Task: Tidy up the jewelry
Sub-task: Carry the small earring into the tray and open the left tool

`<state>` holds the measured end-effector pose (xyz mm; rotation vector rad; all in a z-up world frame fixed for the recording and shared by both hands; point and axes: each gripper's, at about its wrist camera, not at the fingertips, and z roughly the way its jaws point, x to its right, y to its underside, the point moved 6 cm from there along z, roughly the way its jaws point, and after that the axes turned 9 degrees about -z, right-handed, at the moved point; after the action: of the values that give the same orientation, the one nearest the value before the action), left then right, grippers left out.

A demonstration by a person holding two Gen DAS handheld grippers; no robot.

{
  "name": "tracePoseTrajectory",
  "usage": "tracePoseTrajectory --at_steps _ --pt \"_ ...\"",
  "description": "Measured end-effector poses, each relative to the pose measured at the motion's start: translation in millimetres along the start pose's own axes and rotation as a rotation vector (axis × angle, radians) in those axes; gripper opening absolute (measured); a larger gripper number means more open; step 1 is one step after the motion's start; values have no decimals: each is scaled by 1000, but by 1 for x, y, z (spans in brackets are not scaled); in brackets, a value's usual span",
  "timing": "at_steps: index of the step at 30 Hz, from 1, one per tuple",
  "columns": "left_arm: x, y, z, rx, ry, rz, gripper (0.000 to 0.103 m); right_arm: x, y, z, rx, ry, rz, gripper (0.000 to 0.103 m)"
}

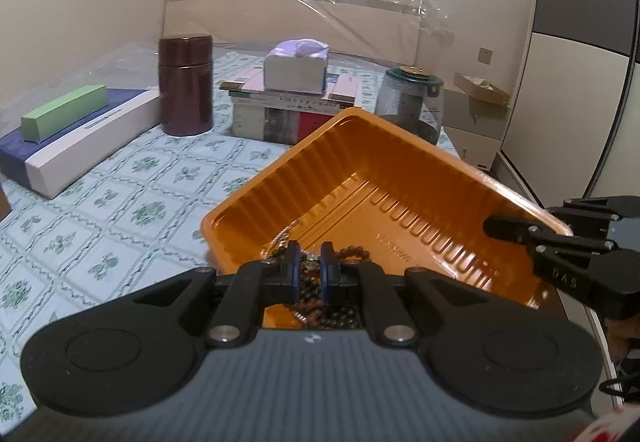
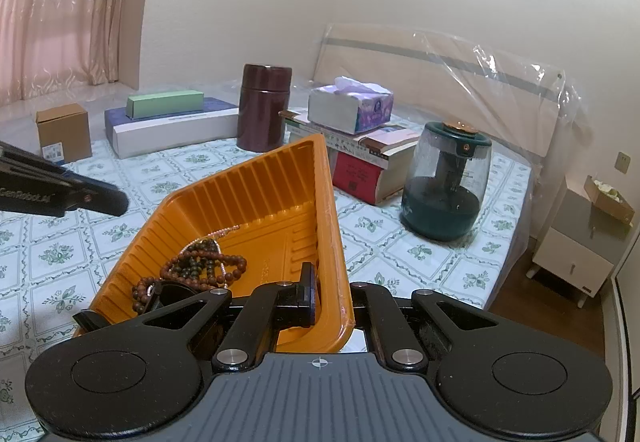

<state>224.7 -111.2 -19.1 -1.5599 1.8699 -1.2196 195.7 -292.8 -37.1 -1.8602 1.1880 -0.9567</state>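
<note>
While your left gripper [image 1: 311, 262] hangs over the orange tray [image 1: 400, 178], its pads pinch a strand of the brown beads [image 1: 352, 253] heaped in the near corner. Right-wrist view: your right gripper [image 2: 332, 298] clamps the tray's [image 2: 256, 186] near-right rim; approx 3 bead strands [image 2: 200, 262] inside, w/ 1 dark round item, unclear.
</note>
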Motion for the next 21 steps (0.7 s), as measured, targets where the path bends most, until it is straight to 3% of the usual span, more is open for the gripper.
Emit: tracePoseTrajectory --at_steps 19,21 --pt "15 2 24 -33 18 17 9 0 0 0 1 0 1 6" --pt "14 4 26 -43 16 16 18 0 0 0 0 0 1 6"
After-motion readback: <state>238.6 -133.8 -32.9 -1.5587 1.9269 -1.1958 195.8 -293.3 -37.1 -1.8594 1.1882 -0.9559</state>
